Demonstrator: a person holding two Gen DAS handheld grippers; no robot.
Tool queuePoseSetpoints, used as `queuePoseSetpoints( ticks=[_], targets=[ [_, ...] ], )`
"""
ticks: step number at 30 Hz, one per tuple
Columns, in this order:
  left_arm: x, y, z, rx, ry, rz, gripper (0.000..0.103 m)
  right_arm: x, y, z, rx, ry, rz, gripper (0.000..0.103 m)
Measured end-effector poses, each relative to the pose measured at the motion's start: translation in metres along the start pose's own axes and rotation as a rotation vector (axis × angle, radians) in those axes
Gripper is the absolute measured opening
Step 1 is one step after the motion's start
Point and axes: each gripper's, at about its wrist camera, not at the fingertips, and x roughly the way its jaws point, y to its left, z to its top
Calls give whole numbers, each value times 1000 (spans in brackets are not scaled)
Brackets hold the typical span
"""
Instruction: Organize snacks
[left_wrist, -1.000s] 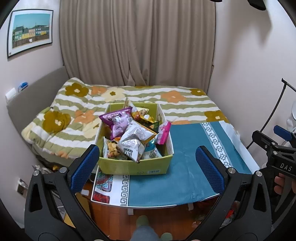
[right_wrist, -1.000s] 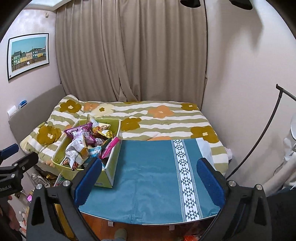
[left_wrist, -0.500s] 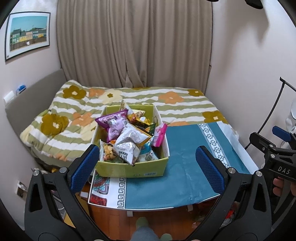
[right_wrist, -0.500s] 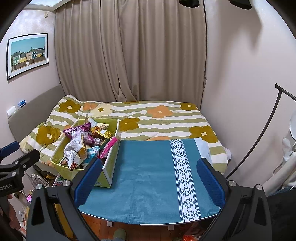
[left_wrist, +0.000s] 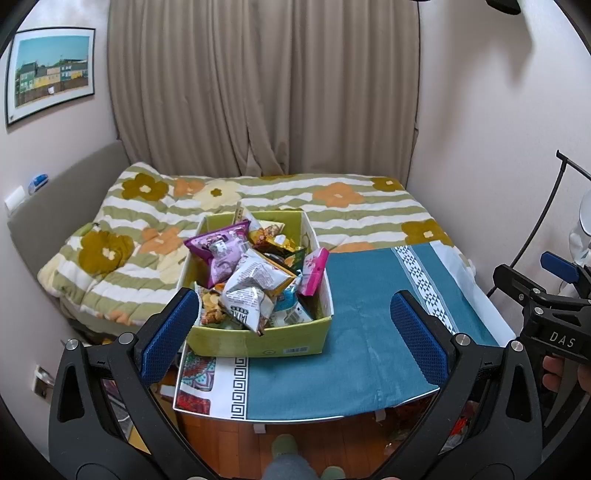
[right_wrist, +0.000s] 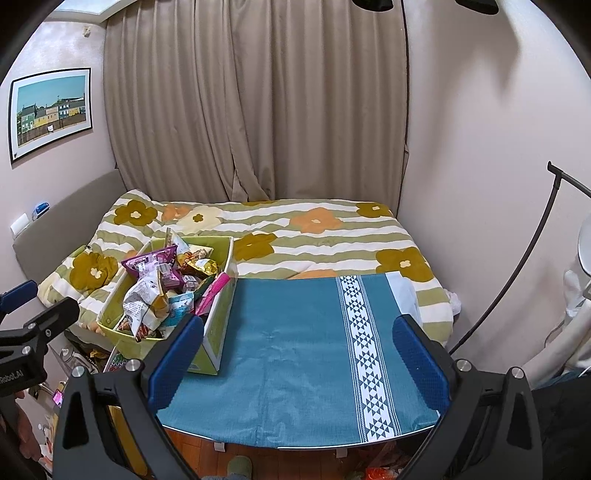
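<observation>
A yellow-green cardboard box (left_wrist: 258, 341) full of snack bags stands on the left part of a table covered with a teal cloth (left_wrist: 362, 332). On top lie a purple bag (left_wrist: 221, 251), a white bag (left_wrist: 251, 288) and a pink pack (left_wrist: 313, 271). The box also shows in the right wrist view (right_wrist: 218, 325). My left gripper (left_wrist: 295, 332) is open and empty, held back from the table in front of the box. My right gripper (right_wrist: 299, 354) is open and empty over the table's near edge, to the right of the box.
A bed with a striped flower quilt (left_wrist: 332, 210) lies behind the table, with curtains (left_wrist: 258, 92) beyond. A black lamp stand (right_wrist: 517, 258) curves up at the right by the wall. The wooden floor and the person's feet (left_wrist: 284, 446) show below the table edge.
Both grippers have drifted slightly; the box sits a little lower and more centred in the left view. Both stay open and empty.
</observation>
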Motion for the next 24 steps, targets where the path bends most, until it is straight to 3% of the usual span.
queuePoseSetpoints(
  ticks=[24],
  targets=[
    [4, -1, 1, -6, 8, -5, 103, 0, 0, 0, 7, 0, -8, 102]
  ],
)
